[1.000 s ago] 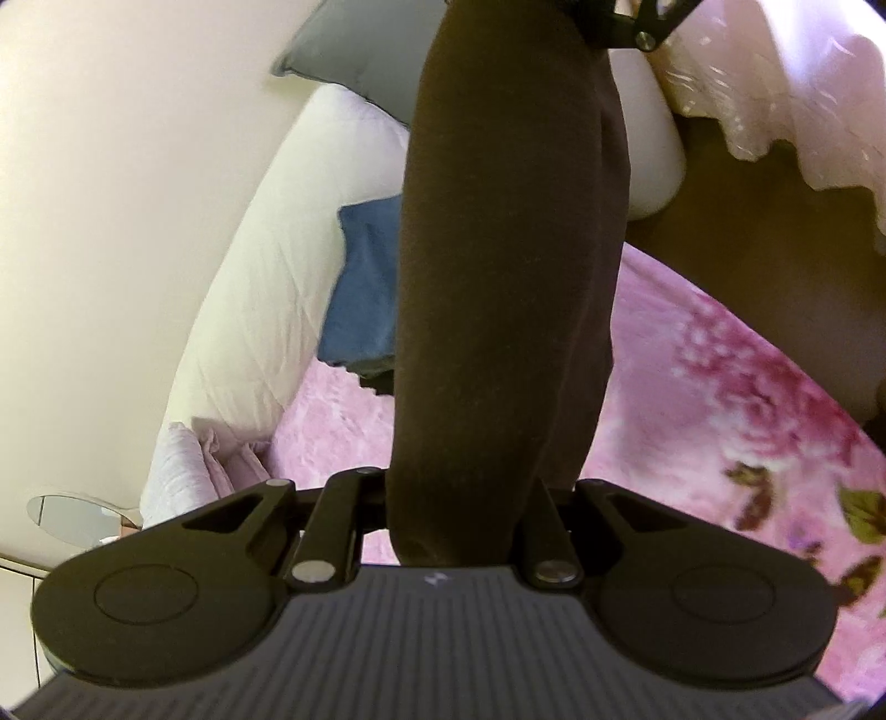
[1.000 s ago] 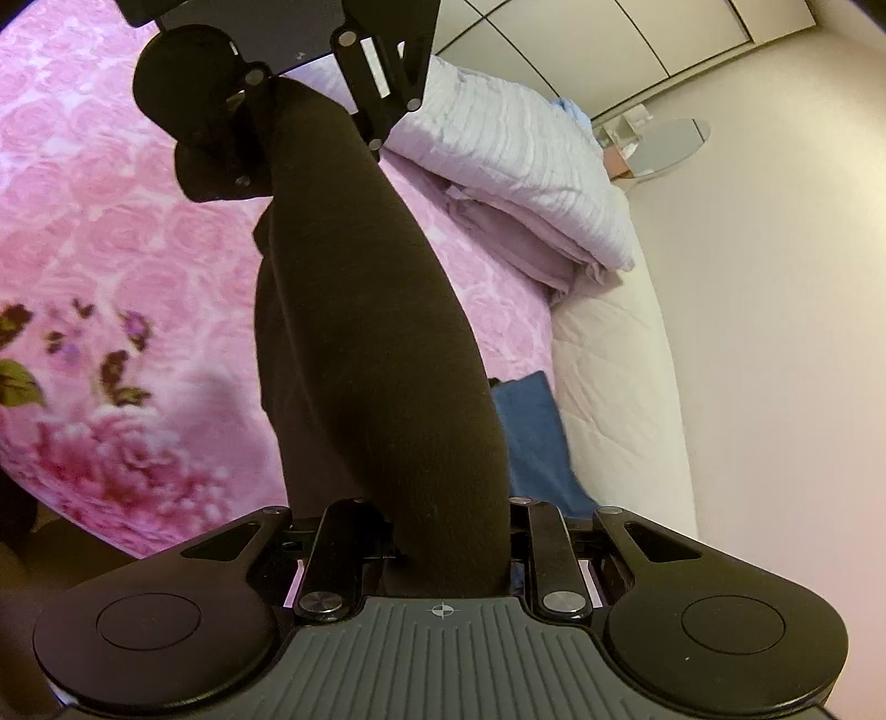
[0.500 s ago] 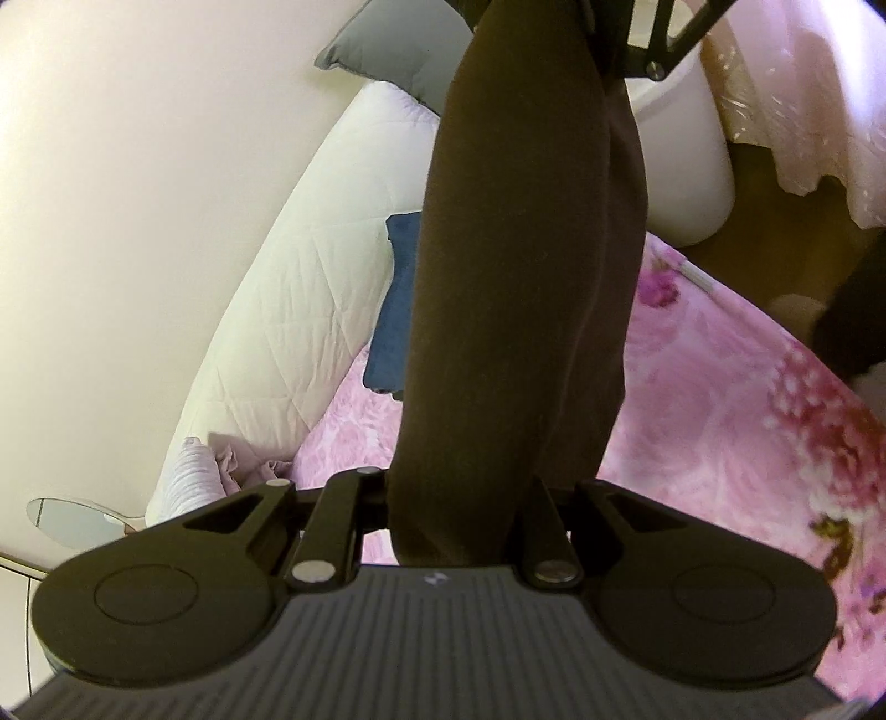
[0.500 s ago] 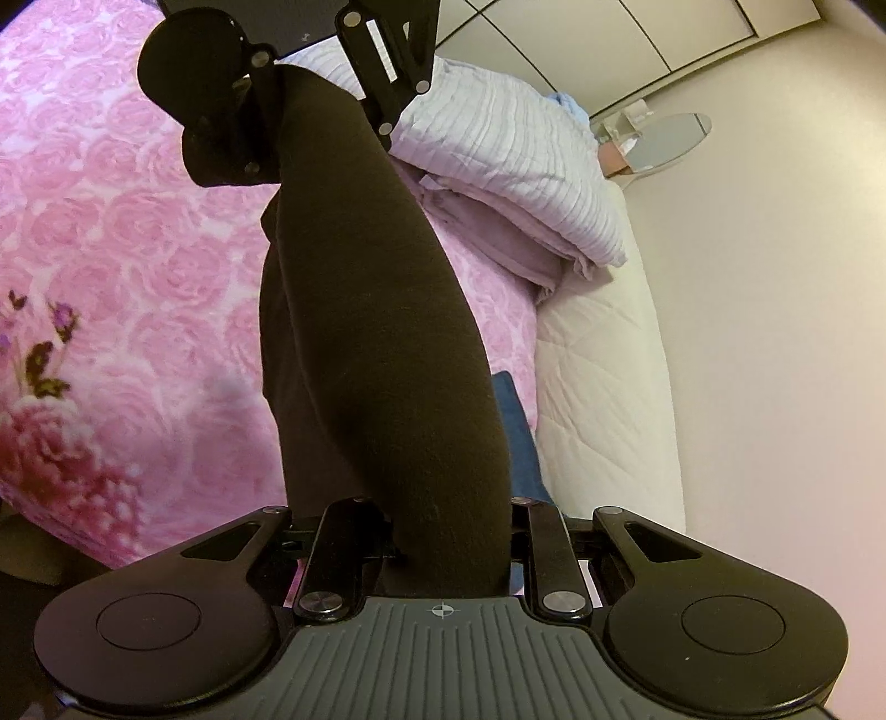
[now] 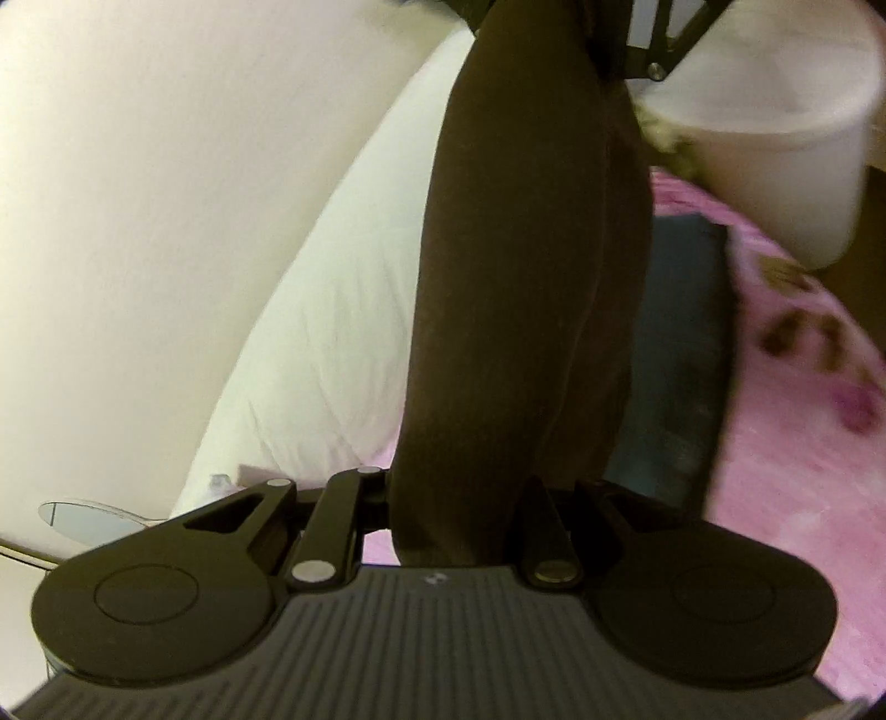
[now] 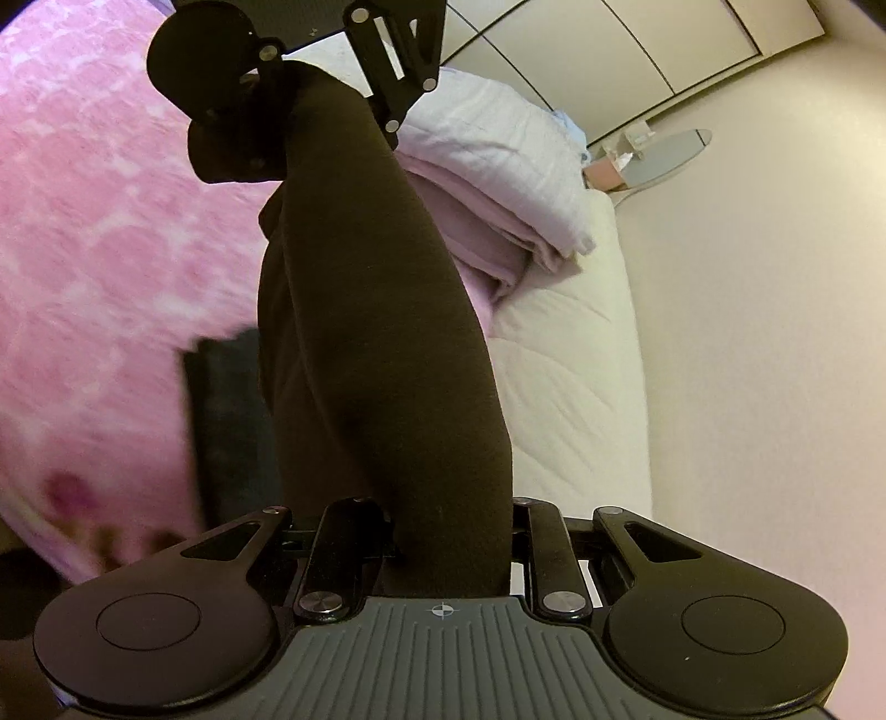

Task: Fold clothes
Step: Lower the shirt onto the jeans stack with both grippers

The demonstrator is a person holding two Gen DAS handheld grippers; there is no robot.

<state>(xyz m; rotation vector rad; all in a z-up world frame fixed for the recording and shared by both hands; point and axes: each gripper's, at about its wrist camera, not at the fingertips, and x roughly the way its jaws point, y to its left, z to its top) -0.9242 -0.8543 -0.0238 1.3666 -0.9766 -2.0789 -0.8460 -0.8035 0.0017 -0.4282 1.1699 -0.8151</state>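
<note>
A dark brown garment (image 5: 526,288) hangs stretched between my two grippers above the bed; it also shows in the right wrist view (image 6: 382,343). My left gripper (image 5: 459,498) is shut on one end of it. My right gripper (image 6: 448,531) is shut on the other end. Each gripper shows at the top of the other's view, the right one (image 5: 637,33) and the left one (image 6: 310,94). A folded dark blue garment (image 5: 675,354) lies on the pink bedspread right under the brown one, partly hidden by it, and also shows in the right wrist view (image 6: 227,421).
The bed has a pink floral bedspread (image 6: 99,249) and a white quilted edge (image 5: 332,310) against the cream wall. A folded lilac and white bedding pile (image 6: 498,183) lies at the head. A white bin (image 5: 775,133) stands past the bed. A round mirror (image 6: 664,155) sits by the wall.
Both grippers have carried the brown garment across the bed towards the wall side; it now hangs over the folded blue garment. The views are motion-blurred. Both grips are unchanged.
</note>
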